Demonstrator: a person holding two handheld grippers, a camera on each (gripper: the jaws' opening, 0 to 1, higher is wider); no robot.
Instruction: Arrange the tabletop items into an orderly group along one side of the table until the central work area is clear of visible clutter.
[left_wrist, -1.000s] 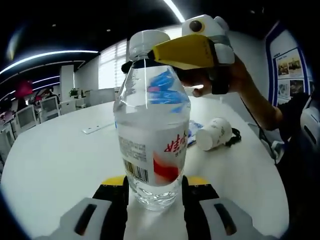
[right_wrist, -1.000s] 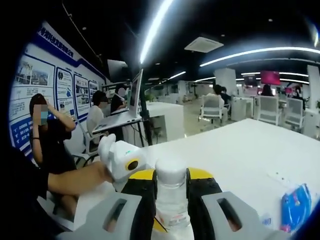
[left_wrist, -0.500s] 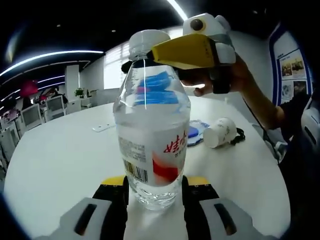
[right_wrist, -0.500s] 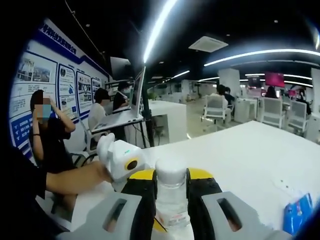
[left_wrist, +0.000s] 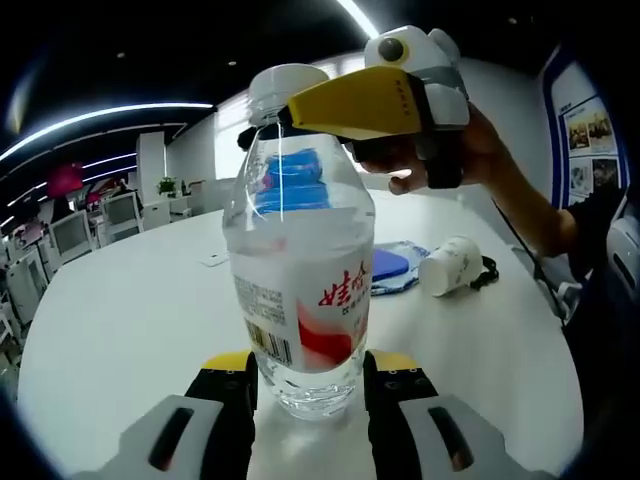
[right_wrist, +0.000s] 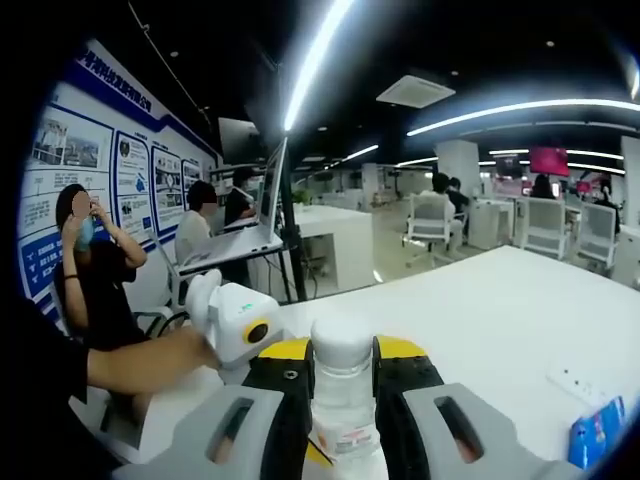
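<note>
Two grippers hold one clear water bottle (left_wrist: 300, 290) at once. Left gripper (left_wrist: 308, 385): jaws closed against the bottle's base on both sides, bottle upright, its red-and-white label facing the camera. Right gripper (left_wrist: 385, 100), seen in the left gripper view above the bottle: yellow jaw tips at the neck just under the white cap (left_wrist: 285, 85), a hand (left_wrist: 470, 160) behind it. In the right gripper view, that gripper (right_wrist: 342, 385) has its jaws pressed to either side of the bottle neck, cap (right_wrist: 341, 343) between the yellow pads.

White table (left_wrist: 120, 320) under and around the bottle. Right of the bottle, farther back: a blue packet (left_wrist: 392, 268) lying flat, and just beyond it a white paper cup (left_wrist: 452, 266) tipped on its side, a black cord touching the cup. Left of the bottle, well back: a small white flat object (left_wrist: 213, 260), too small to identify.

Right gripper view also catches the left gripper's white body (right_wrist: 235, 322) to the left of the bottle, held by a hand (right_wrist: 165, 355), and a blue packet edge (right_wrist: 590, 440) at lower right.
</note>
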